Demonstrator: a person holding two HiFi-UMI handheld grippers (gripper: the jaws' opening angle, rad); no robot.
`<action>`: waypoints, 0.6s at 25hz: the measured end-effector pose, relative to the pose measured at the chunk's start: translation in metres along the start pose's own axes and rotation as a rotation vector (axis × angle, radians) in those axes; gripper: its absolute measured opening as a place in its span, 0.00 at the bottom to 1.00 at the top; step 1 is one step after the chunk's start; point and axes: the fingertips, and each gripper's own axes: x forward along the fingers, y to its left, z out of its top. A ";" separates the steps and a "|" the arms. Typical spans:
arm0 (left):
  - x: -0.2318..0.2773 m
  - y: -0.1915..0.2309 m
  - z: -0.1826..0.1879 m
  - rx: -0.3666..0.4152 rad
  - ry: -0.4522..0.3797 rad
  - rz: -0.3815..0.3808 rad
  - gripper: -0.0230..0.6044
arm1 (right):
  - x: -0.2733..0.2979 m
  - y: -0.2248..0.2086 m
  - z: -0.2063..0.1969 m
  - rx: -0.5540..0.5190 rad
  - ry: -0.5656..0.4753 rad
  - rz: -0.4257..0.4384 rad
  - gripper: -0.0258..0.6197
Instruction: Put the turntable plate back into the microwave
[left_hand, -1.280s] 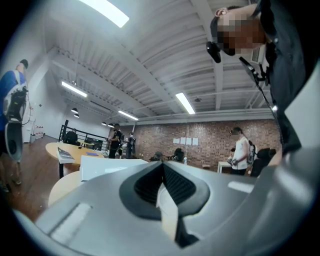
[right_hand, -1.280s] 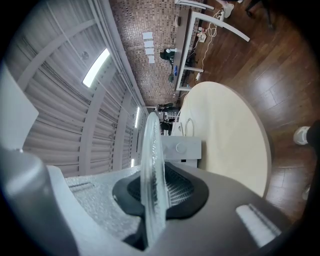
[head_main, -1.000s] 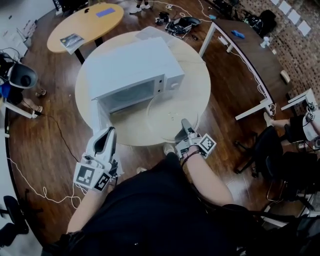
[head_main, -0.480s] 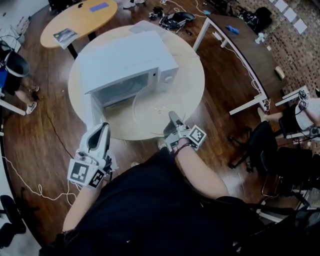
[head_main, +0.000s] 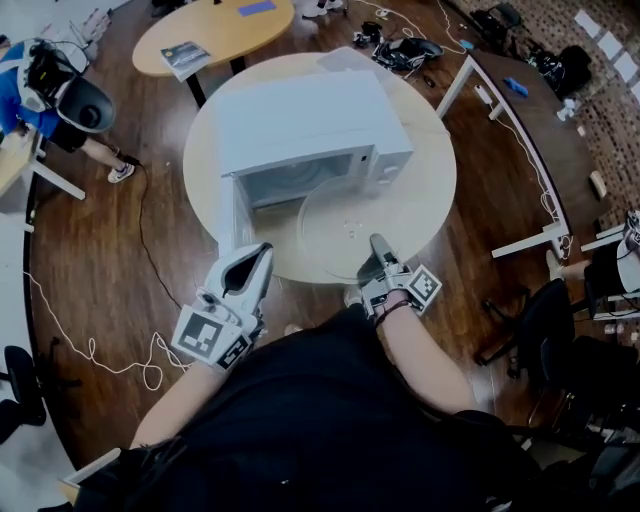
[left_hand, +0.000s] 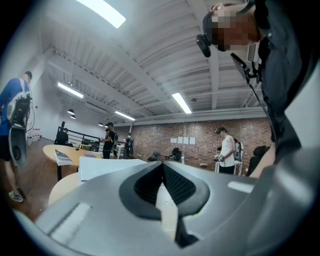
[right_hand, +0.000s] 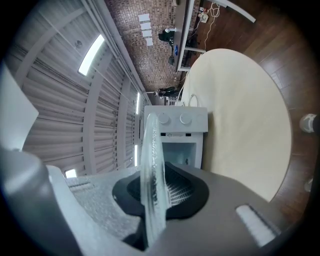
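**The glass plate is almost at the microwave's mouth**

The right gripper (head_main: 378, 243) pinches the near rim of the round, see-through glass turntable plate (head_main: 345, 215). Its jaws are pressed tight on the glass. The plate is held out flat, just above the round cream table (head_main: 430, 200). Its far rim is right at the open front of the white box-shaped microwave (head_main: 300, 120). The microwave's white door (head_main: 235, 215) hangs wide open on the left side.

The left gripper (head_main: 260, 253) sits near the table's edge, just beside the open door. Its jaws are pressed together with nothing between them.

The step in hand looks like carrying the plate to the opening. It is not inside yet. Next, the plate likely has to stay flat and slide straight in through the mouth. It must not bump the door or the walls. Then it has to be set down in the middle of the microwave floor before the jaws let go. Glass is slippery and can break, so the move should be slow.

A second ago, the plate was farther out over the table, in front of the microwave. Now its far rim has come up to the opening. The left gripper has hardly moved.
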 end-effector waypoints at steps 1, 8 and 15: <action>0.001 0.001 -0.002 0.002 0.000 0.000 0.04 | 0.003 -0.002 -0.002 0.003 0.007 0.000 0.08; 0.012 -0.004 0.001 -0.015 -0.027 -0.009 0.04 | 0.015 -0.015 -0.008 0.003 0.056 0.002 0.08; 0.028 -0.020 -0.019 0.032 0.035 -0.036 0.04 | 0.015 -0.025 -0.002 -0.014 0.093 -0.032 0.08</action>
